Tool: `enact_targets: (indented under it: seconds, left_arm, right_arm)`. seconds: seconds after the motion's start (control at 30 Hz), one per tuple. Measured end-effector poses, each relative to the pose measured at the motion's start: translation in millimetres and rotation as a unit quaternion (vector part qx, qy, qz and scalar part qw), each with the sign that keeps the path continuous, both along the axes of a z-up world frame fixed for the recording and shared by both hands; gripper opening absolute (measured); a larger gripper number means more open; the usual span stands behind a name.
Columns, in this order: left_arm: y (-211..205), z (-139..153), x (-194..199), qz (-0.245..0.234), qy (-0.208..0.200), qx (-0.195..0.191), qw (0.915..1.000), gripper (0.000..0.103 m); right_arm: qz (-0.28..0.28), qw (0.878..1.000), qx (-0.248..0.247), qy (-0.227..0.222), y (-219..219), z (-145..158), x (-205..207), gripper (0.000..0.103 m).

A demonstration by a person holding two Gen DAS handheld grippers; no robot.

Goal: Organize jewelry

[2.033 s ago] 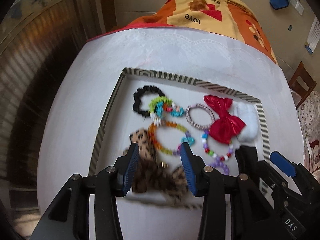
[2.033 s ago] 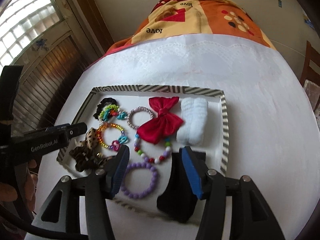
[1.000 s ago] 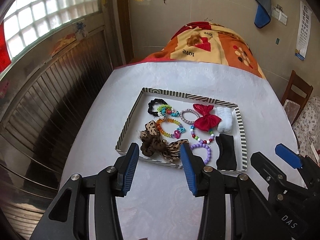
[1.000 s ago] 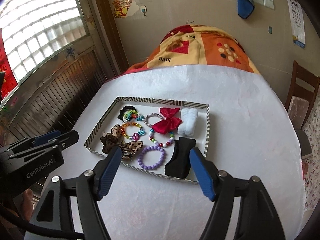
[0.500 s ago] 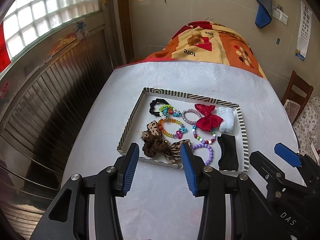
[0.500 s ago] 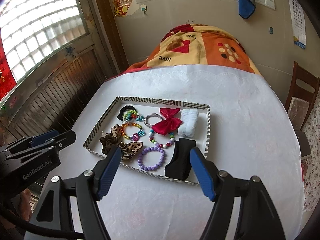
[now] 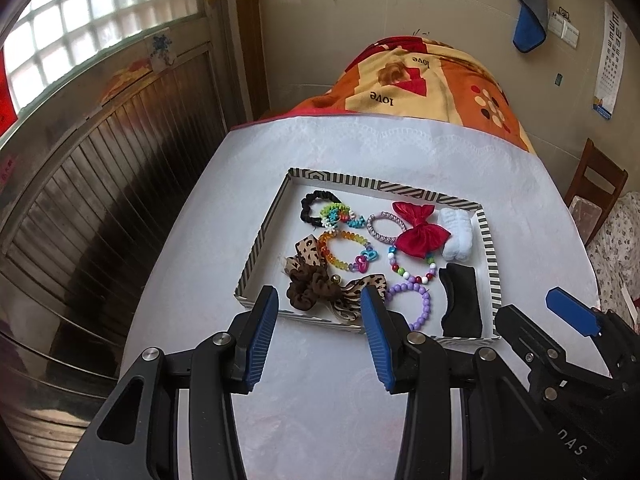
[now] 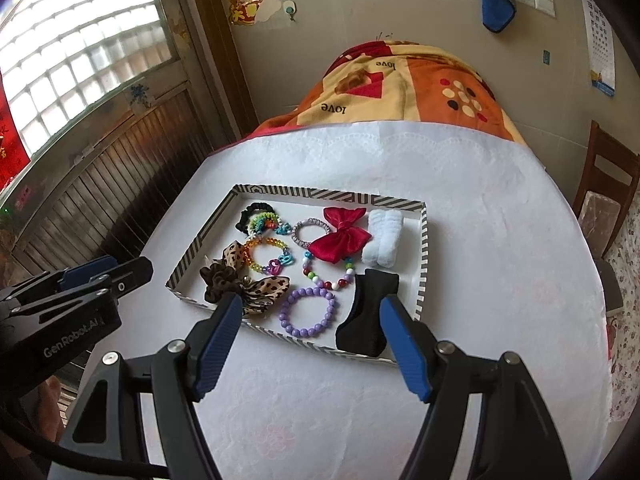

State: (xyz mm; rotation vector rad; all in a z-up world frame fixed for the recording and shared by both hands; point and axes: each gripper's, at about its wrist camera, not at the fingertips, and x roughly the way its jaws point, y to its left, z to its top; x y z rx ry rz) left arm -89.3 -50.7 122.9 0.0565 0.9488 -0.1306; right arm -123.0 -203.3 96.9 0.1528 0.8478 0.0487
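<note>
A striped-rim tray (image 7: 262,236) (image 8: 423,248) lies on the white tablecloth and holds the jewelry. Inside it are a leopard bow scrunchie (image 7: 320,284) (image 8: 236,280), a purple bead bracelet (image 7: 416,304) (image 8: 308,312), a red bow (image 7: 418,232) (image 8: 340,236), a white scrunchie (image 7: 458,236) (image 8: 382,236), a black clip (image 7: 460,300) (image 8: 368,316) and several bead bracelets. My left gripper (image 7: 320,332) hangs open above the cloth, short of the tray's near edge, nothing between its fingers. My right gripper (image 8: 308,344) is also open and empty, back from the tray.
An orange patterned blanket (image 7: 420,80) lies beyond the table's far end. A wooden chair (image 7: 596,196) stands at the right. A slatted door (image 7: 100,184) and glass-block window are on the left. The right gripper's body (image 7: 560,344) shows at the lower right of the left wrist view.
Over the last second almost nothing has shifted. Two seconds ago both grippers were low and close over the tray; they have since pulled up and back, both open.
</note>
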Motion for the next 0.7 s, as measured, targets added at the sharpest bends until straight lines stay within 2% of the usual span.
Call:
enact_targets:
  seconds: [0.7]
  left_arm:
    - [6.8, -6.6, 4.1, 0.001, 0.011, -0.002, 0.9999, 0.033]
  right_arm:
    - [0.002, 1.0, -0.001, 0.007, 4.7, -4.9, 2.5, 0.075]
